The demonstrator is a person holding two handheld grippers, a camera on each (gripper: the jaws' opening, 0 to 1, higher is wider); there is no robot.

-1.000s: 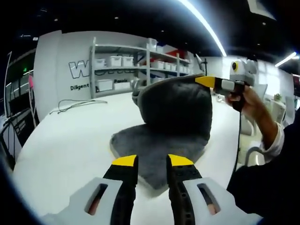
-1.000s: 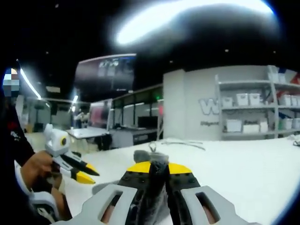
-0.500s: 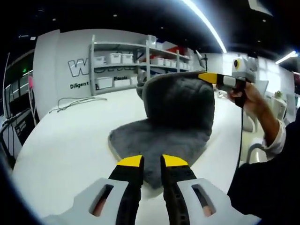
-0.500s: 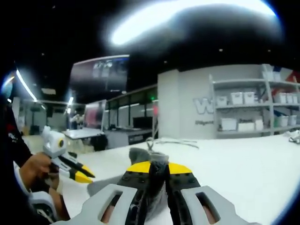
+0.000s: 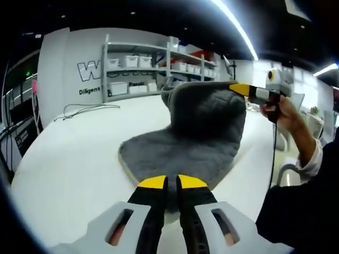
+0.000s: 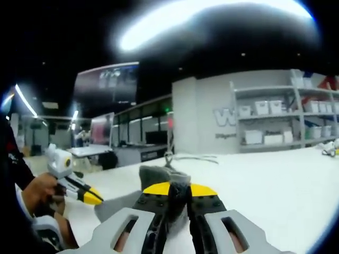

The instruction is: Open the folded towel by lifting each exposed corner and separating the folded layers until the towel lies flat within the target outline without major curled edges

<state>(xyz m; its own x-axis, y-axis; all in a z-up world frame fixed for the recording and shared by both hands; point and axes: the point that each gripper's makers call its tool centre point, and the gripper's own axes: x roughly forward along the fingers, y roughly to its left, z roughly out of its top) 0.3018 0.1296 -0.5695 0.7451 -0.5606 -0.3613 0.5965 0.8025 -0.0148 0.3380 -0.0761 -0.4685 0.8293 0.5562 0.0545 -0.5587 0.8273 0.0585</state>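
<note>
The towel [image 5: 180,153] lay on the tabletop [image 5: 69,159], its far part raised upright above the rest. The right gripper [image 5: 238,90] held that raised part at its top right corner. The left gripper [image 5: 168,182] sat at the towel's near edge. Shelves [image 5: 153,69] stood beyond the tabletop's far edge.

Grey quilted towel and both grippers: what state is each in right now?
Grey quilted towel: part flat on the white table, one layer lifted upright by a pinched corner, not yet flat.
Right gripper: shut on the towel's raised corner, held in a hand.
Left gripper: jaws nearly closed with a thin gap, at the towel's near edge; whether it grips cloth is unclear.
</note>
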